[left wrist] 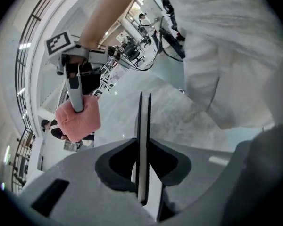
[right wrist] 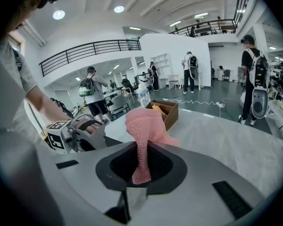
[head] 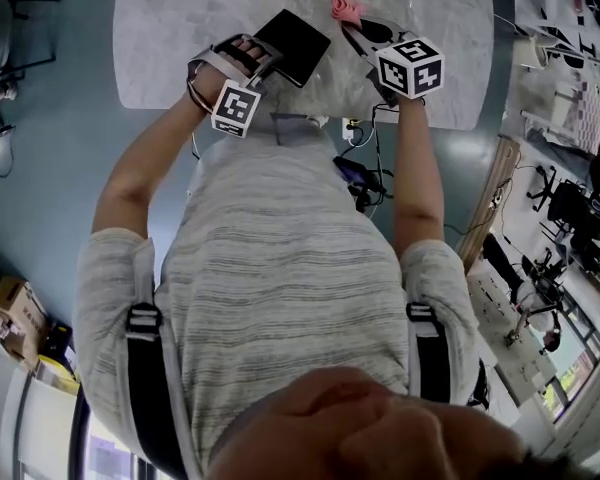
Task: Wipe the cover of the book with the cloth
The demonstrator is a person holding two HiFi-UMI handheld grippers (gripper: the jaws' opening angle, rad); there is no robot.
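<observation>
Edgewise — book [left wrist: 143,126] stands vertical.

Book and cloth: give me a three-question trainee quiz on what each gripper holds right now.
1. True or false: the left gripper is shut on the book.
2. What does the right gripper hold? A) the pink cloth B) a pen C) nothing
3. Fill in: the pink cloth and the book cover are ___ (touching / apart).
Key: 1 true; 2 A; 3 apart.

Pink cloth [head: 346,5], blk book [head: 293,46]
</observation>
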